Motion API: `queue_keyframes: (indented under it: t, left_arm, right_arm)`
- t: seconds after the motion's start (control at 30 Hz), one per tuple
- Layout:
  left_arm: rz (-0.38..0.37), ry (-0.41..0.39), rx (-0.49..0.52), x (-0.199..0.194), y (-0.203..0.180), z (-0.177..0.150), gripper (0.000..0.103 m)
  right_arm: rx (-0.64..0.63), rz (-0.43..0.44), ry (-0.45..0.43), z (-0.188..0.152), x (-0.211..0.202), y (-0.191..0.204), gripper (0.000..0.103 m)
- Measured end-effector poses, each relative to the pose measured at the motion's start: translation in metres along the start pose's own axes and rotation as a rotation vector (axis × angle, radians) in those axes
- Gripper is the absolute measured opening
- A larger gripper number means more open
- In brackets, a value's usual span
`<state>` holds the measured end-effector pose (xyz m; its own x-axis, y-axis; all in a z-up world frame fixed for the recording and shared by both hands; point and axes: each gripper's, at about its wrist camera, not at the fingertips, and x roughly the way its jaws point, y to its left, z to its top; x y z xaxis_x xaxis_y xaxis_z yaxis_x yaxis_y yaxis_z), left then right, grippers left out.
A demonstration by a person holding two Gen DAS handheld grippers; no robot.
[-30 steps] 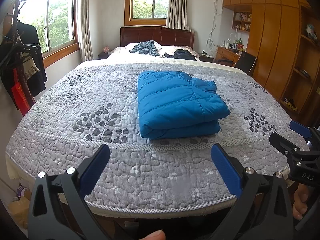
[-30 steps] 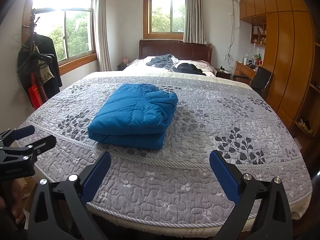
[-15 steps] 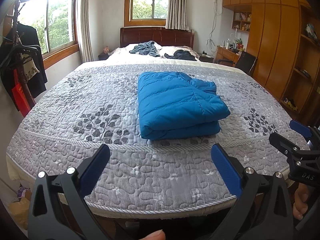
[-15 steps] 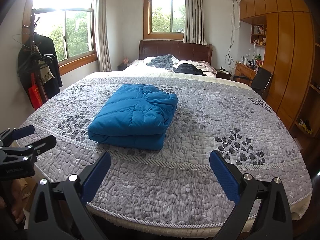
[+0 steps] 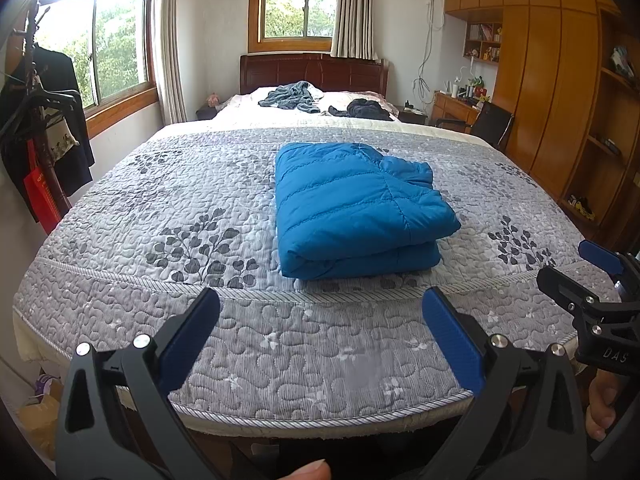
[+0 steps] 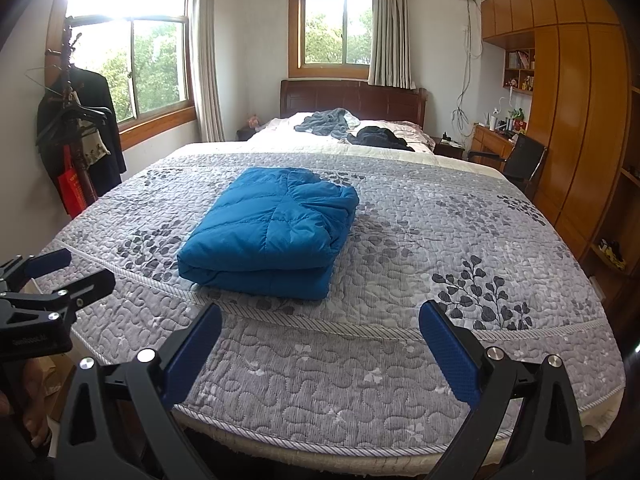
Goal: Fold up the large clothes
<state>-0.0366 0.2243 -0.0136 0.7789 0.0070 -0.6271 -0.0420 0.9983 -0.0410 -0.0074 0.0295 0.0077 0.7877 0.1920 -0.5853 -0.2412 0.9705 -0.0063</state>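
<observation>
Blue puffer jacket point(image 5: 356, 204) lay folded into a thick rectangular bundle on the grey leaf-patterned quilt point(image 5: 192, 216), its doubled layers facing the foot of the bed and a rumpled edge along the side toward the wooden wardrobe point(image 5: 560, 80). Nothing touched the jacket. Short of the jacket, over the quilt's foot edge, the left gripper point(image 5: 320, 332) hung with its jaws spread wide and nothing between them. The right gripper point(image 6: 320, 338) was held level with it on the wardrobe side, well apart from the jacket, jaws likewise spread and empty. Beyond the jacket, by the dark headboard point(image 6: 352, 98), a grey garment point(image 6: 326, 120) and a black garment point(image 6: 378, 136) lay crumpled on the pillows. Away from the jacket on the window side stood a coat rack point(image 6: 74, 120) with dark clothes.
</observation>
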Motion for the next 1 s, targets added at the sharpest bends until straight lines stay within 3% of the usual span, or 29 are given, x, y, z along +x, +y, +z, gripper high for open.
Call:
queue_keyframes:
  t: [1.0]
  left_arm:
    - [-0.003, 0.01, 0.001, 0.0054, 0.0016, -0.0011, 0.1]
  right_arm:
    - [0.019, -0.003, 0.006, -0.0034, 0.0016, -0.0054, 0.099]
